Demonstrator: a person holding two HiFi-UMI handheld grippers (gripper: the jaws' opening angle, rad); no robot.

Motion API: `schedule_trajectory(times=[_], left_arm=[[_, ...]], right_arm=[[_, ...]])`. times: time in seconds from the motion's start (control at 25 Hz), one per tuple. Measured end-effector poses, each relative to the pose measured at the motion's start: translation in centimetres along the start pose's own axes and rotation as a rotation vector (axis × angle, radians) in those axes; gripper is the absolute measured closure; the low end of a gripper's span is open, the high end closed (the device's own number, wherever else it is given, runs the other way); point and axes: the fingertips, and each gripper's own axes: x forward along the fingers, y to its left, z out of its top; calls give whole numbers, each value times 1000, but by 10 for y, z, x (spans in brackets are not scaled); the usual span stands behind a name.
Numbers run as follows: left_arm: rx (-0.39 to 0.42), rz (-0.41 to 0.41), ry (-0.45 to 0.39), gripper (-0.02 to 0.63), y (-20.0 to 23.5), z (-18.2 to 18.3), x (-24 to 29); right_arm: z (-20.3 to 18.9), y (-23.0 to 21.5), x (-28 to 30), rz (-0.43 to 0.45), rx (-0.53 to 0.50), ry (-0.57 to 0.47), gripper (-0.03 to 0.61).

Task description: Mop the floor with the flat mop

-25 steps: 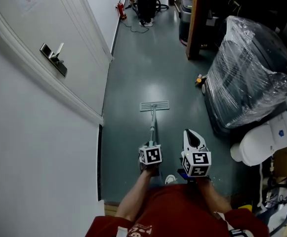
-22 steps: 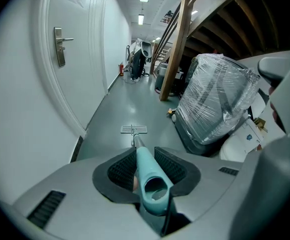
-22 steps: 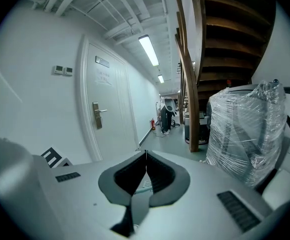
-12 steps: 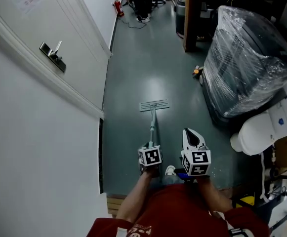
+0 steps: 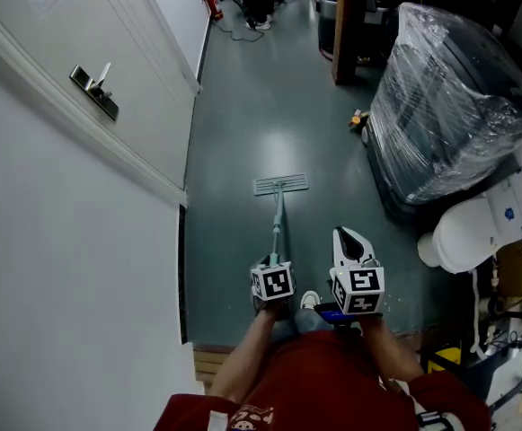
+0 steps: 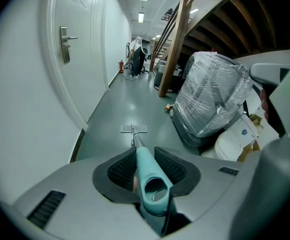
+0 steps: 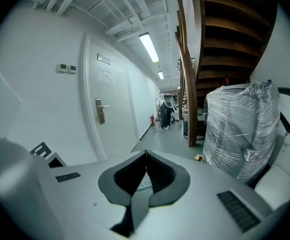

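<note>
Teal plastic grip at the top of the flat mop [image 6: 150, 184] sat clamped between the ribbed pads of the left gripper [image 6: 145, 156], pole running forward and down. Mop head [image 5: 280, 185] lay flat on the grey-green floor [image 5: 269, 106], straight ahead of the person, roughly mid-corridor, between the white door [image 5: 63, 52] on the left and the plastic-wrapped bulk [image 5: 449, 88] on the right, clear of both. Right gripper [image 7: 145, 159] hovered just beside the left one, off the pole, jaws closed tip to tip with nothing between them.

Handling, judged: mop looked light, with a thin stiff pole and a small flat pad, so the load should be mostly drag of the pad on the floor, not weight. Hard smooth grip could twist or slide in a two-jaw pinch, and a one-point hold at the very end gives poor leverage. Better hold: keep the left on the teal grip and bring the right onto the metal shaft [image 5: 278, 227] lower down, so the head can be steered and pressed flat. Head joint probably swivels; pad may flip if the pole is lifted too steeply. Floor looked glossy, so the pad should glide easily. Small orange item [image 5: 358, 119] near the wrapped bulk is one to steer round.
</note>
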Motion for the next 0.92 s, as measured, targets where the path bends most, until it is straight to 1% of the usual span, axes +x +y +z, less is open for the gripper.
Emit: schedule_trajectory(times=[0.4, 0.92], left_arm=[[7, -21, -14, 486, 12, 11, -3], [18, -20, -3, 485, 22, 3, 1]], right_arm=[[8, 20, 6, -10, -15, -3, 560], [4, 29, 10, -20, -21, 9, 560]])
